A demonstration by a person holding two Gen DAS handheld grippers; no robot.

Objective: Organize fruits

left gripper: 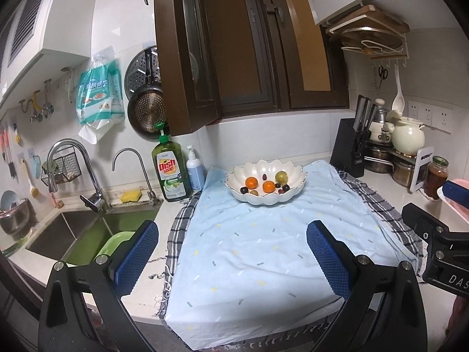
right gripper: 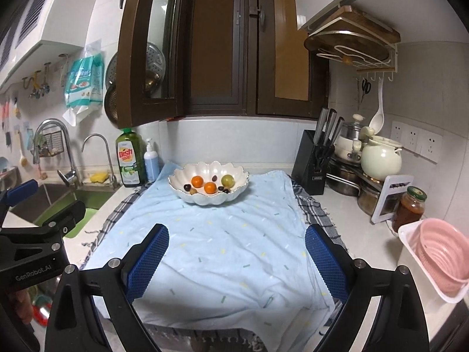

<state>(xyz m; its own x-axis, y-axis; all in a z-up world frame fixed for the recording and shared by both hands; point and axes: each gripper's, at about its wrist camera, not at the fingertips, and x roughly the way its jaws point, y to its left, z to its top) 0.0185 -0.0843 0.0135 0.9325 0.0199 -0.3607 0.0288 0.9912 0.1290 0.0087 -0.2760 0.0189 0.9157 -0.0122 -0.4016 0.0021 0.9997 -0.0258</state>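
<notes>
White scalloped bowl (left gripper: 265,198), set at the far end of a light blue cloth (left gripper: 249,252) on the table (right gripper: 351,234). Held inside it: two oranges (left gripper: 251,182), one green fruit (left gripper: 281,176), several small dark fruits (left gripper: 285,188). Left tool (left gripper: 231,252) and right tool (right gripper: 237,261): both spread wide and empty, held above the cloth's near end, well apart from the bowl.

Bowl (right gripper: 208,189) on cloth (right gripper: 211,252), fruits (right gripper: 210,187) inside; sink (left gripper: 88,228) left, knife block (right gripper: 312,158) right.
</notes>
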